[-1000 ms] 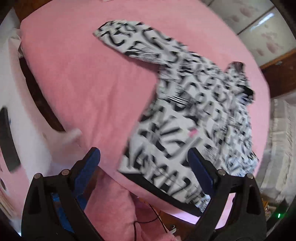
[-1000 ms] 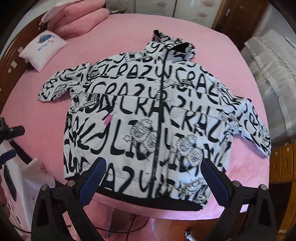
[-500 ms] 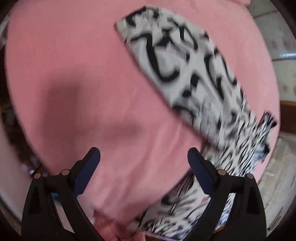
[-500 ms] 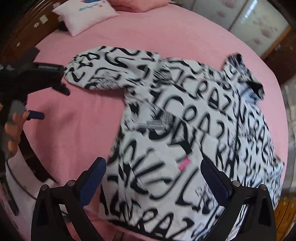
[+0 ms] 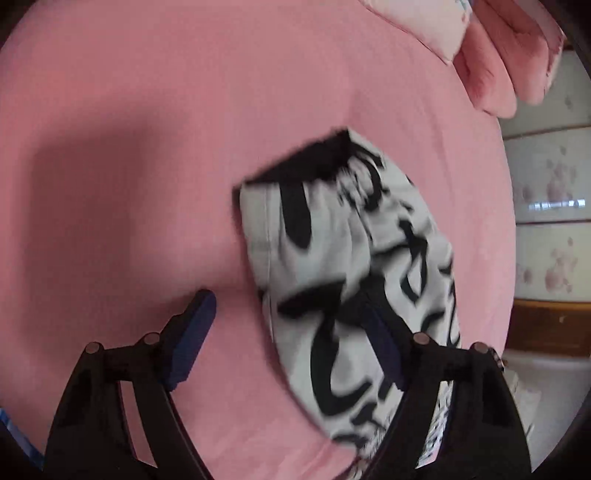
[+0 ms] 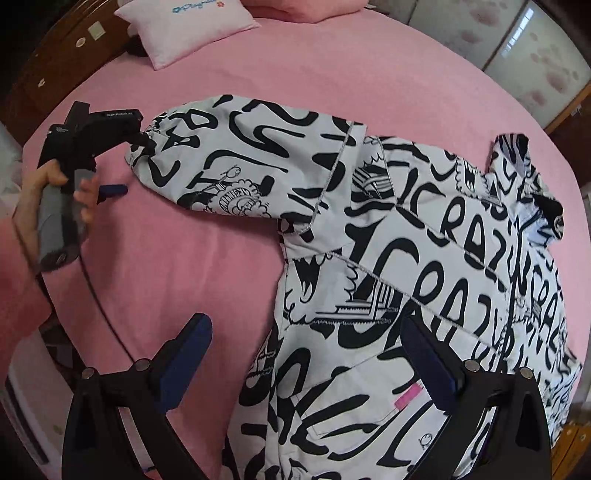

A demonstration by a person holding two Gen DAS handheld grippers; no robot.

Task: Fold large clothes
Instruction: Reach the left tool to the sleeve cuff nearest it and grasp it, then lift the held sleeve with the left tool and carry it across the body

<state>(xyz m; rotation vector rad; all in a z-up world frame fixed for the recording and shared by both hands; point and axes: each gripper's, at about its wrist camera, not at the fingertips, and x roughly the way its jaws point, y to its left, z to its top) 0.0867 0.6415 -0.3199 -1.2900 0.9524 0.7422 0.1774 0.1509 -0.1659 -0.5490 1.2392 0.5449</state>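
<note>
A white hooded jacket point(image 6: 424, 258) with black lettering lies spread flat on a pink bed point(image 6: 184, 266). Its left sleeve point(image 6: 229, 158) stretches out to the left. In the left wrist view the sleeve's cuff end point(image 5: 332, 240) fills the middle. My left gripper point(image 5: 291, 332) is open and low over the cuff, one finger over the fabric and one over the bed; it also shows in the right wrist view point(image 6: 125, 166), at the cuff. My right gripper point(image 6: 306, 350) is open above the jacket's lower left front, holding nothing.
A white pillow point(image 6: 184, 29) and pink pillows point(image 5: 509, 62) lie at the head of the bed. A dark wooden headboard point(image 6: 55, 62) curves along the left. Wardrobe doors point(image 6: 517, 48) stand beyond the bed. A white unit point(image 6: 22, 406) stands below left.
My left gripper has moved in along the sleeve to its cuff end. My right gripper has shifted left, from the jacket's hem to its left front near the armpit.
</note>
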